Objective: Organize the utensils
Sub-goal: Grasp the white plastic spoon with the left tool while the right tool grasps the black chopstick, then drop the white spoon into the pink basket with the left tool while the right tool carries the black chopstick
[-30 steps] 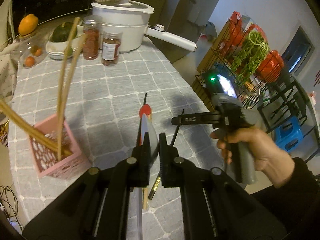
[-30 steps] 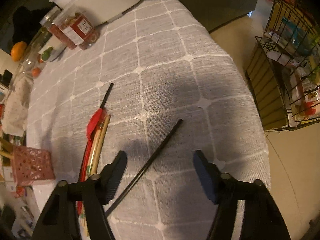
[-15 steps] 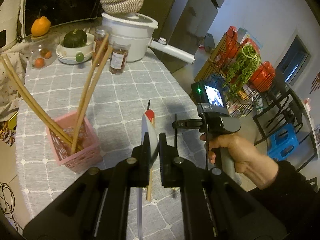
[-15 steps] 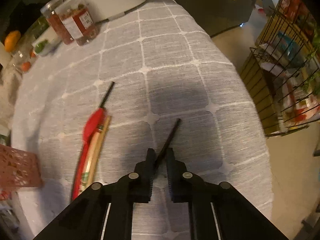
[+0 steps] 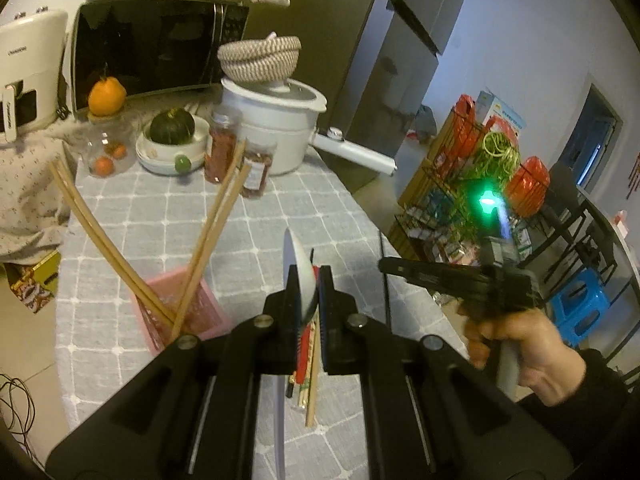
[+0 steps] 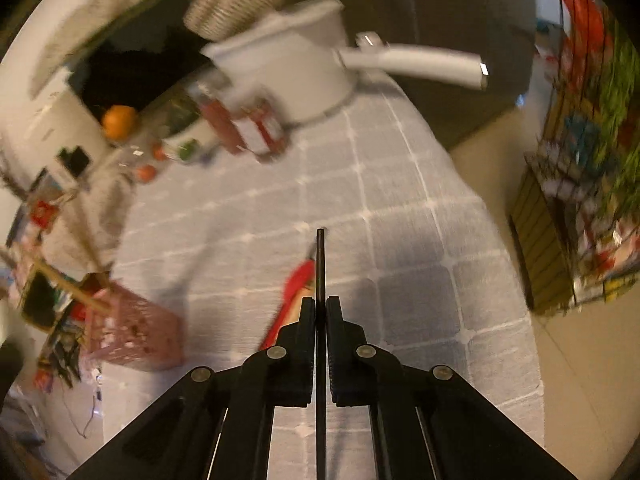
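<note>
My left gripper (image 5: 307,276) is shut on a white spoon (image 5: 294,256), held upright above the table, right of the pink basket (image 5: 200,316). The basket holds several long wooden chopsticks (image 5: 212,236). My right gripper (image 6: 320,304) is shut on a thin black chopstick (image 6: 320,264), lifted off the cloth; the chopstick also shows in the left wrist view (image 5: 385,276). A red spoon (image 6: 298,280) and wooden chopsticks (image 5: 313,380) lie on the cloth below. The pink basket sits at the left in the right wrist view (image 6: 136,336).
A grey checked tablecloth (image 5: 160,216) covers the table. At the far end stand a white pot (image 5: 280,128) with a long handle, two spice jars (image 5: 222,148), a plate with a squash (image 5: 172,136) and a microwave (image 5: 152,52). A wire rack (image 5: 480,184) stands right of the table.
My right gripper closed on the black chopstick and lifted it off the cloth. My left gripper rose and pulled back with the white spoon.
</note>
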Demonstrator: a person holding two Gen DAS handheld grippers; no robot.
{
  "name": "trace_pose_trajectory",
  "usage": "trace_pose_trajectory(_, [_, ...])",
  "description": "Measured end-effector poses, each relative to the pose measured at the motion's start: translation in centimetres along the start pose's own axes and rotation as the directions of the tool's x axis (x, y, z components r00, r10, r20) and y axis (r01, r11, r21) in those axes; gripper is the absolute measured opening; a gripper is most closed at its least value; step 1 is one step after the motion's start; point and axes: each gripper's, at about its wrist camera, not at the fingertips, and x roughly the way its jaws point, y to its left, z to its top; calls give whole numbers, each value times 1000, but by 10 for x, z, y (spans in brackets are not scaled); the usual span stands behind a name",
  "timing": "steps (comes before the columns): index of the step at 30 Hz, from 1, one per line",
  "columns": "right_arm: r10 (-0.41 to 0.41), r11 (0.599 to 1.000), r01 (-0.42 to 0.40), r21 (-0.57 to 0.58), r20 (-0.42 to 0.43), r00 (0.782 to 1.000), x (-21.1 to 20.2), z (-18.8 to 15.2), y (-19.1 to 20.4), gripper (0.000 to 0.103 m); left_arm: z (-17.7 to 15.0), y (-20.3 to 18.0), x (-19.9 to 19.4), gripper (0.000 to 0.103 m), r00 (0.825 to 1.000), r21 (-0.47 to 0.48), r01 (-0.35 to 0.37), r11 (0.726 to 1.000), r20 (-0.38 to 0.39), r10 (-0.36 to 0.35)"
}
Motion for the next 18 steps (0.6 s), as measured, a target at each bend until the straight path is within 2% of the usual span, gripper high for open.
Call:
trace_pose_trajectory(4, [35, 995, -25, -99, 99, 995, -34, -6, 21, 5, 3, 0, -9, 8, 997, 3, -29, 1000, 72, 29])
trace_pose_trajectory(9, [63, 982, -29, -185, 183, 981, -59, -11, 44, 5, 6, 3, -19, 8, 982, 5, -75, 997, 173, 73])
trace_pose_trajectory(15, [97, 973, -42, -227, 237, 967, -75, -12, 59, 5, 9, 20, -27, 8, 941, -39, -93, 995, 324, 101])
trace_pose_trajectory(18, [106, 971, -45, -233, 254, 961, -80, -11, 62, 5, 10, 30, -21, 8, 925, -55, -95, 994, 363, 108])
